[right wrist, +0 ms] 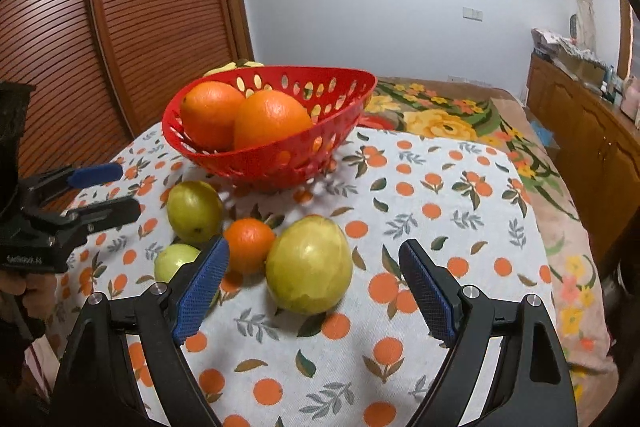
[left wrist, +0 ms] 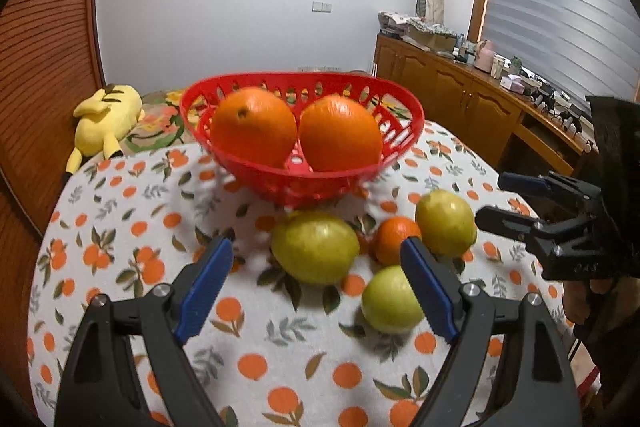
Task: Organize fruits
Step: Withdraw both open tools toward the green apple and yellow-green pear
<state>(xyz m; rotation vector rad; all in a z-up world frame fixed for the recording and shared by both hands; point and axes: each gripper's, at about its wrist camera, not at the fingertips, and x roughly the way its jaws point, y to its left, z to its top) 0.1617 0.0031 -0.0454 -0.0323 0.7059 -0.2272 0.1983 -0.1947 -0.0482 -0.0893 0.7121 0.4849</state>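
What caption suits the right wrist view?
Open right tongs above a large yellow-green fruit and small orange; two oranges in the red basket.

Seen from the red basket (left wrist: pixel 300 183), both grippers sit on the near side of it, above the table and pitched downward toward it. The left gripper (left wrist: pixel 316 283) has its jaws spread wide, its blue pads (left wrist: pixel 206 291) apart with nothing pressed between them; it stands short of the basket and clear of it. The right gripper (right wrist: pixel 314 287) likewise has its jaws spread wide, gripping nothing, also short of the basket. In the left wrist view the right gripper (left wrist: pixel 504 201) appears off to the basket's right, a hand (left wrist: pixel 588 303) wrapped around its grip. In the right wrist view the left gripper (right wrist: pixel 112 191) lies off to the basket's left, held by the other hand (right wrist: pixel 24 297).
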